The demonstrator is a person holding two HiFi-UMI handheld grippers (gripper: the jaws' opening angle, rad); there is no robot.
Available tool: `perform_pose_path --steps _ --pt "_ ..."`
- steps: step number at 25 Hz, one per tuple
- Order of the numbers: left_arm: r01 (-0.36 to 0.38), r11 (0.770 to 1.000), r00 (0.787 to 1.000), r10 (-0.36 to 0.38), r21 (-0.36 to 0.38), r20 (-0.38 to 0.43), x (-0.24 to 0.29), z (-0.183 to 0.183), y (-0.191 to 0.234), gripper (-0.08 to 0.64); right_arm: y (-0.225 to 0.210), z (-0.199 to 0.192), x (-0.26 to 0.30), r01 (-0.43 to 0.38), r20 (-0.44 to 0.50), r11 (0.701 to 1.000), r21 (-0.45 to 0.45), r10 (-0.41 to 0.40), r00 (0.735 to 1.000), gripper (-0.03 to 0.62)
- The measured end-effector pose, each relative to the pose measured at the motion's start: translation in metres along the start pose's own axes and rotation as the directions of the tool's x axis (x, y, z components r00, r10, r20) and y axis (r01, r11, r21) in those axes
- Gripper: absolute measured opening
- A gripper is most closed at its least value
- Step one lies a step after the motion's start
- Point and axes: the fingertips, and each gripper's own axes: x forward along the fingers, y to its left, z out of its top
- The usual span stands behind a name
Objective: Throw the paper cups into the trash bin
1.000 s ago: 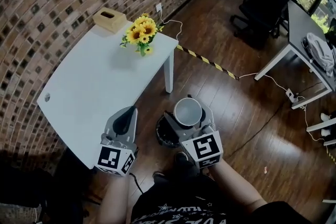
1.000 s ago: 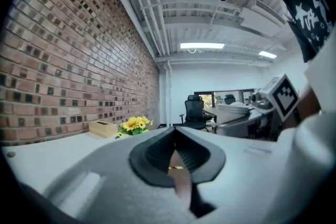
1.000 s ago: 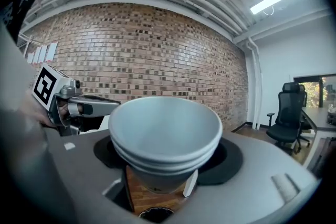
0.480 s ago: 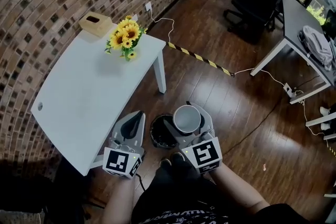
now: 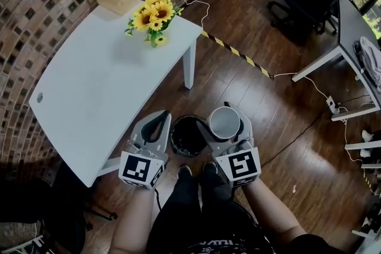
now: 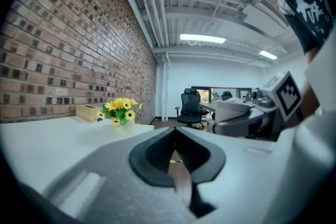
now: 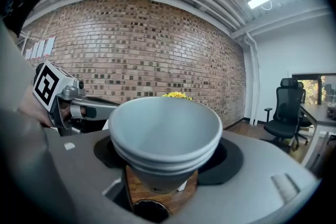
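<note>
Right hand-held gripper (image 5: 225, 119) in the head view pinches the nested paper cups (image 5: 225, 124), mouth up, its jaws spread wide around them. The trash bin (image 5: 174, 138) stands on the floor just to its left and below it, between it and my left hand-held gripper (image 5: 158, 124), which is pressed together and carries nothing. The cups look to hang beside the bin's mouth, not squarely over it. The table (image 5: 89, 92) beyond my left hand-held gripper shows no cups.

From the left gripper view, my left hand-held gripper (image 6: 175, 129) has its jaw tips meeting, with only floor showing through the gap behind them.

From the right gripper view, the paper cups (image 7: 165, 128) sit upright between the jaws of my right hand-held gripper (image 7: 164, 157), gripped low on their sides.

I judge the carrying nearly done. What is left is a short move left over the bin and letting go.
</note>
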Motion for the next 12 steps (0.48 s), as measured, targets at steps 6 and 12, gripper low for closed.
perform_pose_path --steps 6,12 --pt "-0.006 0.999 1.0 0.007 0.032 -0.022 0.04 -0.043 0.011 0.005 -0.02 -0.035 0.037 -0.03 -0.001 1.0 0.008 0.03 1.0 0.345" --pt "-0.054 0.998 0.998 0.055 0.017 -0.022 0.059 -0.068 0.026 0.005 -0.011 -0.056 0.068 -0.105 0.004 0.994 0.009 0.105 0.995 0.345"
